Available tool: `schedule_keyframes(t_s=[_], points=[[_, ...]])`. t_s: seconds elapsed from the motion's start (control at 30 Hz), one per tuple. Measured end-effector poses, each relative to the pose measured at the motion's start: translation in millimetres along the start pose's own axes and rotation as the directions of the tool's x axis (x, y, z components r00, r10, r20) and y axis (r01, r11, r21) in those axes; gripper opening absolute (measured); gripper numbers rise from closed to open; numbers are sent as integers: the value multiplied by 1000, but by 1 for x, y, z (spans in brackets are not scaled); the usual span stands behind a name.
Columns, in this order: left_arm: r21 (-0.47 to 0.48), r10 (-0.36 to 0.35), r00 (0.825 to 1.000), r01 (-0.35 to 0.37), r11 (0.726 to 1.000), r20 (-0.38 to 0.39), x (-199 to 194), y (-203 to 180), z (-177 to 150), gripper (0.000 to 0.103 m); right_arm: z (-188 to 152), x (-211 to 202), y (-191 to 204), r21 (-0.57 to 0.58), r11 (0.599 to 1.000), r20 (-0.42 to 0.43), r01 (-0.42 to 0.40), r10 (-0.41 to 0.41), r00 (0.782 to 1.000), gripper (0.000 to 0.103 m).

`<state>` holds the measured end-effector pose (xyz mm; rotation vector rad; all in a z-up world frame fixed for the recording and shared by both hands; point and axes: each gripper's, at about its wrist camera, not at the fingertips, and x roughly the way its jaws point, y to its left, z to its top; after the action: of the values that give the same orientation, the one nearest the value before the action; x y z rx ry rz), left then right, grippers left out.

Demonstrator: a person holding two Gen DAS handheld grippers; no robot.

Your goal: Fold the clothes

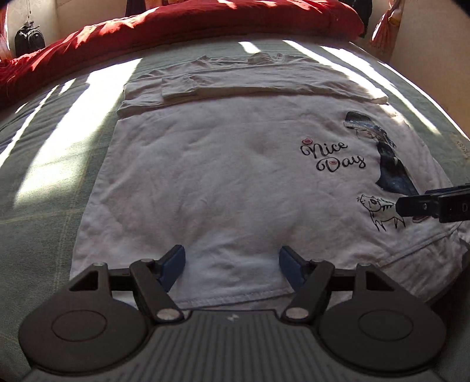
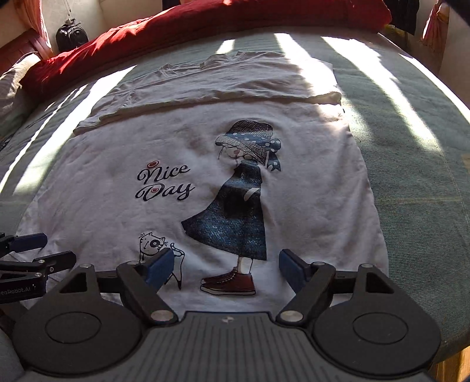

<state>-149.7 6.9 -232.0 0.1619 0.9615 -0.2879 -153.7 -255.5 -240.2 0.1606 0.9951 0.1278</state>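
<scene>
**Both tools wide above the hem of the white T-shirt**

I have the white T-shirt [image 2: 123,223] lying flat on the bed [image 2: 411,182], print side up, with its sleeves folded in across the upper part [image 1: 235,85]. The print shows a girl in a dotted hat and blue dress [image 2: 235,211], the words "Nice Day" [image 2: 164,185] to her left, and a small cat [image 2: 151,244] lower down. Bands of sunlight cross the shirt and the greenish bed cover.

My left tool [image 1: 232,264] sits over the near hem on the plain side of the shirt. Its blue pads [image 1: 173,264] stand wide apart with only flat cloth showing between them, nothing gripped. My right tool [image 2: 226,267] sits over the near hem at the girl's red shoes [image 2: 229,283], also spread wide, with nothing pinched; one pad overlaps the cat's tail in the picture.

Each tool shows at the edge of the other's view, so they are side by side along the same hem.

A red duvet [image 1: 176,26] is bunched at the far end of the bed, and a dark bag [image 2: 72,36] hangs by the wall beyond it.
</scene>
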Motion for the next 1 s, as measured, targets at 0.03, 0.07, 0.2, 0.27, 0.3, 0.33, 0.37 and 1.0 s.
schedule_keyframes(t_s=[0.03, 0.07, 0.2, 0.27, 0.3, 0.33, 0.37, 1.0], points=[[-3, -1, 1000, 1, 1000, 0, -4, -2, -3, 73, -3, -2, -1, 8, 1000, 0, -1, 1, 1000, 83], [-4, 0, 1000, 0, 1000, 0, -6, -4, -6, 73, -6, -3, -2, 17, 1000, -1, -2, 2, 1000, 83], [-10, -2, 1000, 3, 1000, 7, -15, -7, -18, 74, -20, -10, -2, 40, 999, 10, -2, 2, 1000, 86], [2, 0, 1000, 0, 1000, 9, -18, -9, -23, 74, -26, -13, 0, 50, 999, 20, 1, -2, 1000, 89], [10, -1, 1000, 1, 1000, 11, -20, -10, -25, 74, -30, -15, 0, 55, 998, 25, 3, -4, 1000, 89], [18, -3, 1000, 3, 1000, 13, -22, -11, -27, 74, -33, -16, 1, 64, 998, 34, 6, -8, 999, 90], [26, -5, 1000, 4, 1000, 21, -23, -12, -29, 74, -36, -17, 2, 69, 998, 46, 11, -14, 999, 90], [475, -112, 986, 39, 879, 125, -44, -71, -44, 74, -68, -29, 2, 129, 991, 199, -49, 22, 980, 91]])
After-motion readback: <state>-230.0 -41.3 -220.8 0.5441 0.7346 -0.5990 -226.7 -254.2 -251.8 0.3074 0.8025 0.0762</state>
